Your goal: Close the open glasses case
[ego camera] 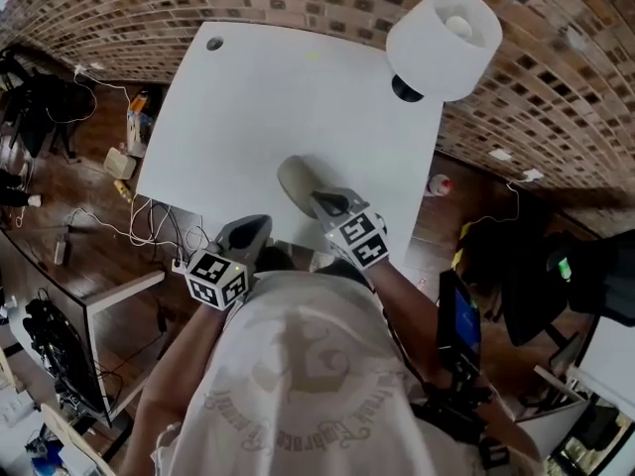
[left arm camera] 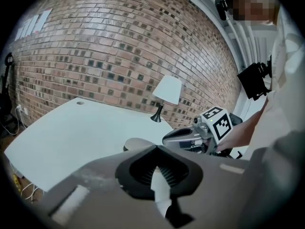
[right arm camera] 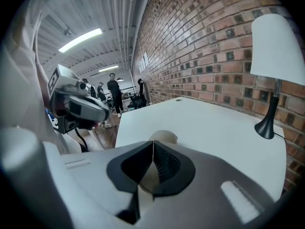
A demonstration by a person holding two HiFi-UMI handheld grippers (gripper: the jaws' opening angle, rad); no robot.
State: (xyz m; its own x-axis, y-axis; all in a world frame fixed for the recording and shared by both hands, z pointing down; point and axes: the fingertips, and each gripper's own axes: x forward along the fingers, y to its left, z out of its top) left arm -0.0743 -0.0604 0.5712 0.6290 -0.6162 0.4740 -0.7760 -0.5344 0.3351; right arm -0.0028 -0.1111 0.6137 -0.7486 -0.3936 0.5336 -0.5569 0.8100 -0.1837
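Note:
A beige glasses case [ego camera: 296, 180] lies near the front edge of the white table [ego camera: 258, 107]. It shows as one rounded shell with the lid down, also in the left gripper view [left arm camera: 137, 143] and the right gripper view [right arm camera: 163, 137]. My right gripper [ego camera: 322, 202] hovers just behind the case's near end, jaws shut with nothing between them [right arm camera: 152, 163]. My left gripper [ego camera: 248, 229] is over the table's front edge, left of the case and apart from it. Its jaws [left arm camera: 157, 168] meet and are empty.
A lamp with a white shade [ego camera: 444, 40] and black base [ego camera: 405, 89] stands at the table's far right by the brick wall. A cable hole [ego camera: 214, 43] sits in the far left corner. Cables and boxes [ego camera: 129, 157] lie on the floor to the left.

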